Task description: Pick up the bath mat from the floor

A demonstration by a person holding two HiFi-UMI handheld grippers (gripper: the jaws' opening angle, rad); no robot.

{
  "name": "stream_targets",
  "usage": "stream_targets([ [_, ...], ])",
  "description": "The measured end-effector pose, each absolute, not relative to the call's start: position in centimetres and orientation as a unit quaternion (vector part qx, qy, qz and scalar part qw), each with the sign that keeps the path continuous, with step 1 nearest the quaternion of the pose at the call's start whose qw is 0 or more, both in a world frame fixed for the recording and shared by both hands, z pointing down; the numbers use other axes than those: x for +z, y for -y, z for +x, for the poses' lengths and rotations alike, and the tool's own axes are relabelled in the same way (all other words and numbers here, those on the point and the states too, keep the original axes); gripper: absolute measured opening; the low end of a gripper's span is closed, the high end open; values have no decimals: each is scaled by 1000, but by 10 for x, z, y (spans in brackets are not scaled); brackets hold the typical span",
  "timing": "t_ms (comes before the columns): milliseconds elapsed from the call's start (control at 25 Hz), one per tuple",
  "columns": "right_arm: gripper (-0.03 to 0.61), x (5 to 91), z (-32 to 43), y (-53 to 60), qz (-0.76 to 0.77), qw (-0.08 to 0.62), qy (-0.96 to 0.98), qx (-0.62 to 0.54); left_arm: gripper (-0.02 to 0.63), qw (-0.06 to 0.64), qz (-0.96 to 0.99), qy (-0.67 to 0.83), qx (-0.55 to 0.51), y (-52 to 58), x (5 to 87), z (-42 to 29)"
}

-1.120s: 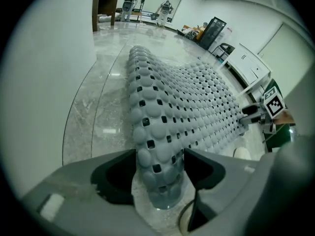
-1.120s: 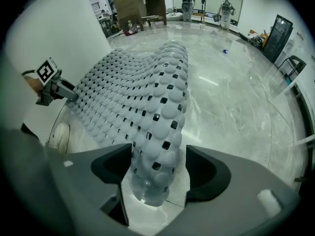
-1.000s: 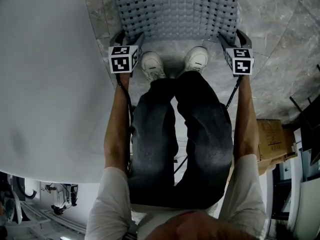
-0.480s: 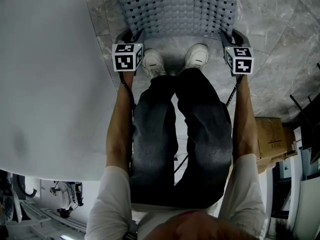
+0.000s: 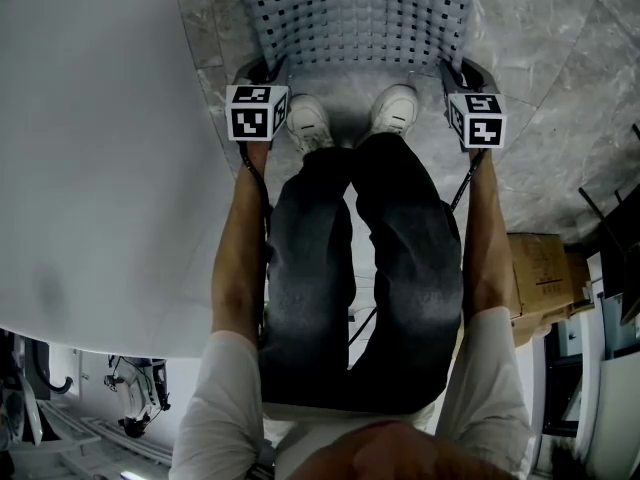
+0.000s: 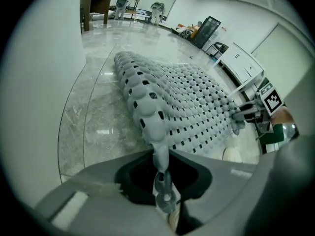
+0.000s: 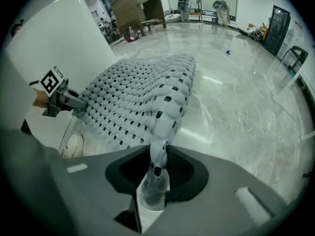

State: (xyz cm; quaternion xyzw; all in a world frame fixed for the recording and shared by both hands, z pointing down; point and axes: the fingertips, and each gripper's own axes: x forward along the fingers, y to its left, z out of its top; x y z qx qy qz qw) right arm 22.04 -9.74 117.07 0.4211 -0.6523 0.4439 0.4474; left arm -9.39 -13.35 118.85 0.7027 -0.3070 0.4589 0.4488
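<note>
The bath mat is grey and bumpy with rows of dark holes, and it lies on the marble floor ahead of the person's shoes. My left gripper is at its near left corner and my right gripper at its near right corner. In the left gripper view the mat narrows into my left gripper, whose jaws are closing with the corner pinched between them. In the right gripper view the mat runs likewise into my right gripper, its jaws closing on the corner. Both near corners stand raised off the floor.
A large white curved wall fills the left side, close to the left gripper. The person's white shoes stand just behind the mat's near edge. A cardboard box and a dark rack are at the right. Marble floor stretches beyond the mat.
The left gripper has shifted slightly right and forward at the mat's near left corner. The right gripper has barely moved. The mat's near edge has drawn in slightly between the grippers.
</note>
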Motion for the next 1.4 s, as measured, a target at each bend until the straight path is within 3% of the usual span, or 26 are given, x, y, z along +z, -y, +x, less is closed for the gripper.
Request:
stream_targets([
  [1400,52,1011,220,26,409,458,656,439,46,453,706,282,465,59,1040,-80],
])
